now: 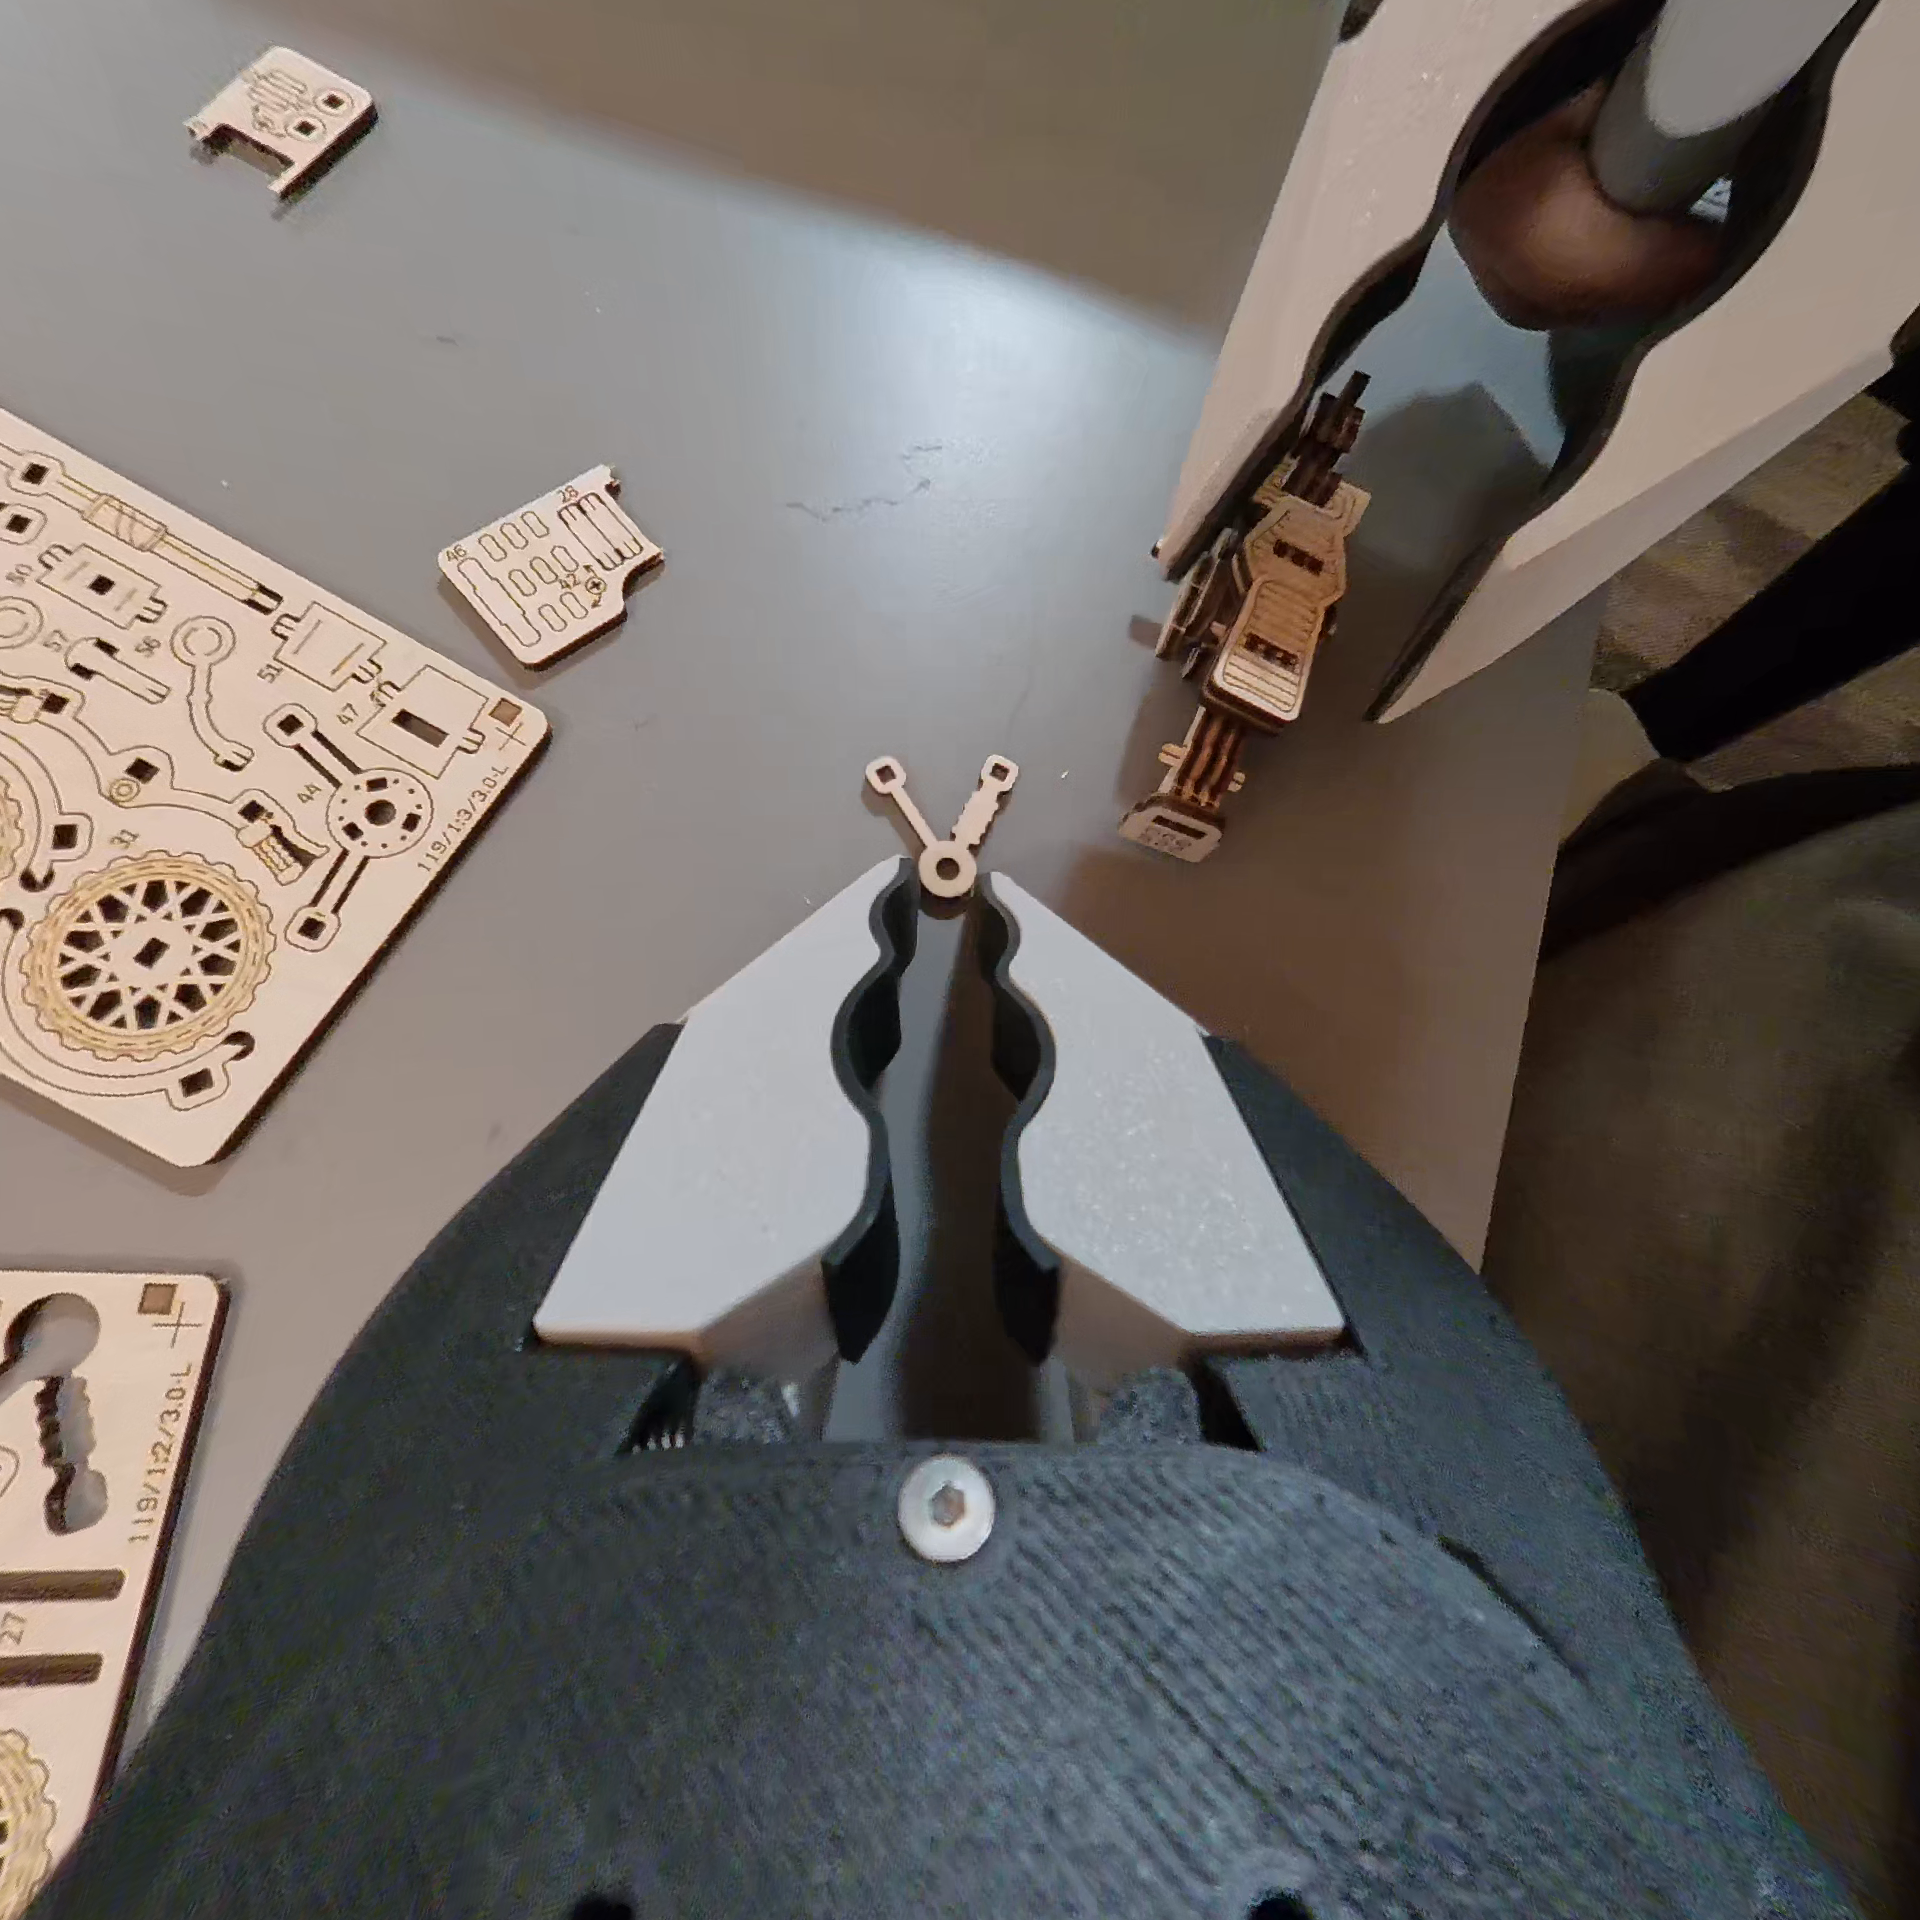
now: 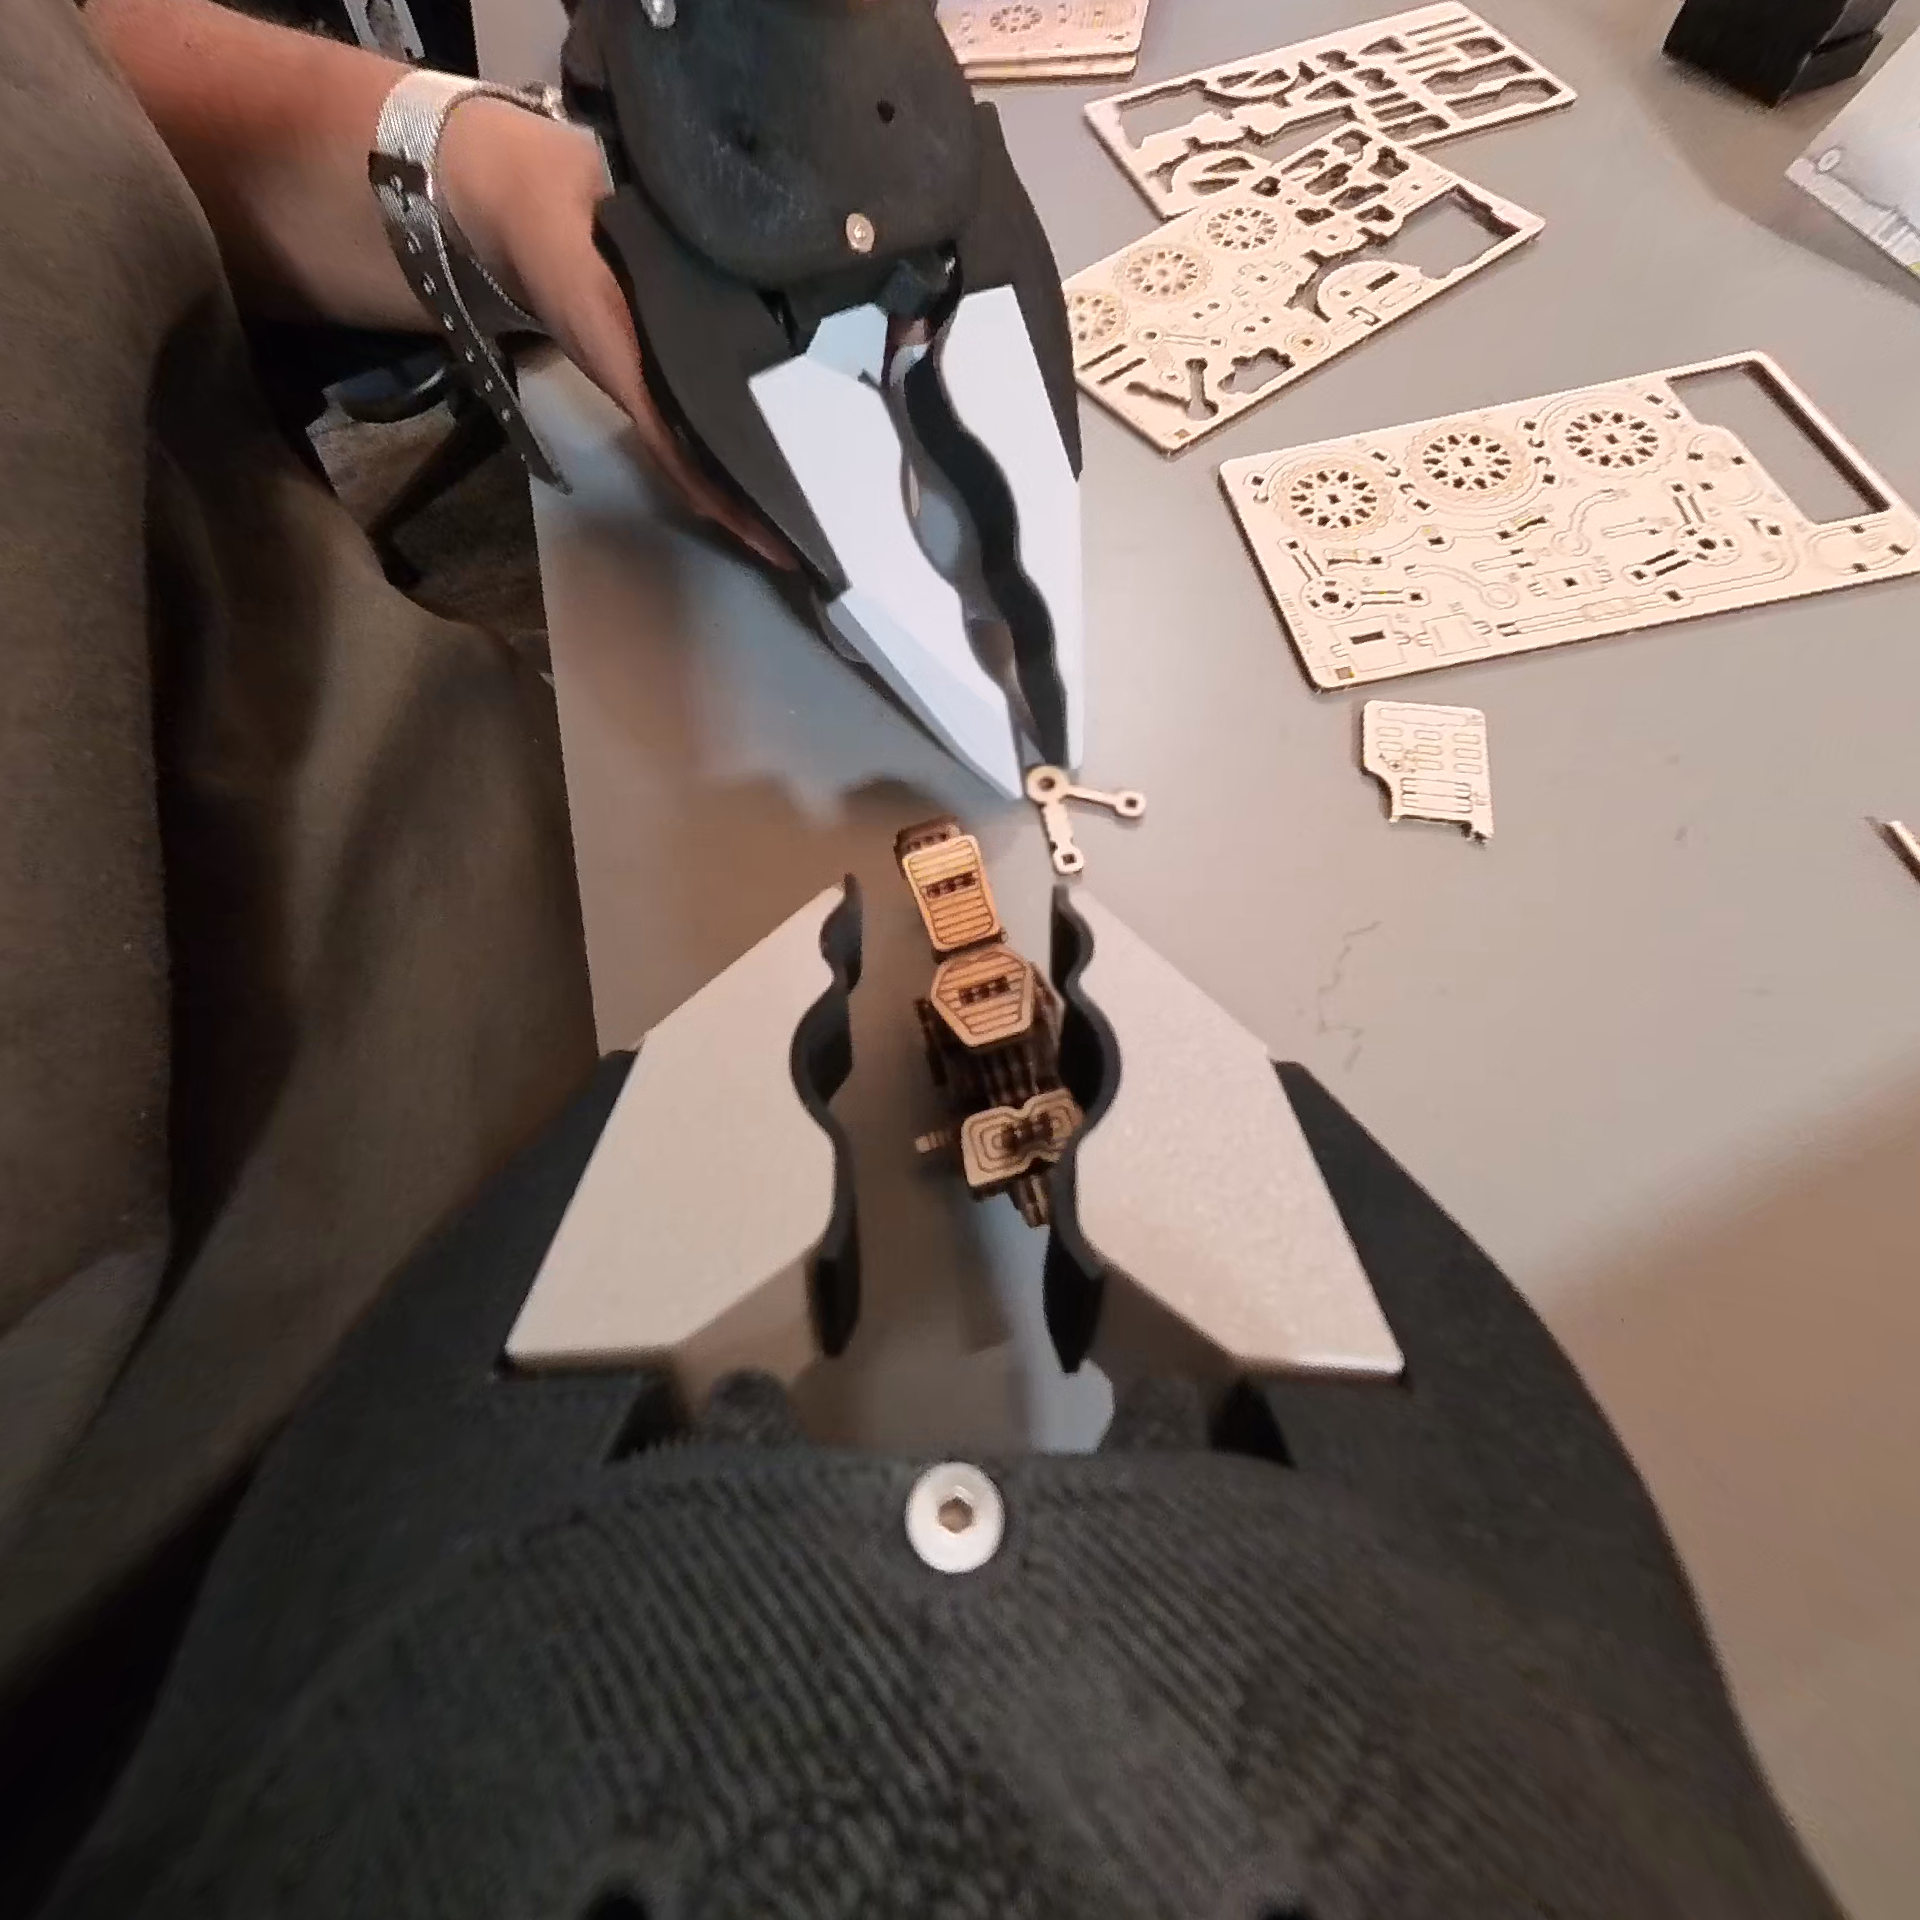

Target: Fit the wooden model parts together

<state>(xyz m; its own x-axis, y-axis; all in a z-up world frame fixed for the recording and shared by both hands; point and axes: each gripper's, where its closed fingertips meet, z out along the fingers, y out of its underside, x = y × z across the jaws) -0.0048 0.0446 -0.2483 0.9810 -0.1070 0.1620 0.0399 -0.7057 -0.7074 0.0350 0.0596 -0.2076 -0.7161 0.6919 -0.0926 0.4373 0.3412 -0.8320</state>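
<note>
Two grippers meet near the edge of the grey bench (image 1: 644, 343), each busy with its own wooden piece. The left gripper (image 1: 948, 883) has its tips nearly pressed together around the ring end of a small forked part (image 1: 943, 821), whose two thin arms point away over the bench; whether the ring is truly pinched or only touched, I cannot tell (it looks low and close to the surface either way). The right gripper (image 2: 956, 904) stands spread, with the half-built wooden model (image 2: 982, 1023) lying between its fingers, close against the right-hand one but not clamped.

To do this step well, I judge the left side should get a firm pinch on the ring alone, leaving both arms free, and lift it level. The right gripper ought to close gently across the sturdy middle of the model rather than its thin pegs, holding it steady so the forked part can be pressed into its slot without twisting.

Where that slot sits is not visible; the model's underside and far end are hidden. Around them lie a small loose panel (image 1: 551, 566) and cut-out sheets (image 2: 1558, 530), some running off the edge of view.
</note>
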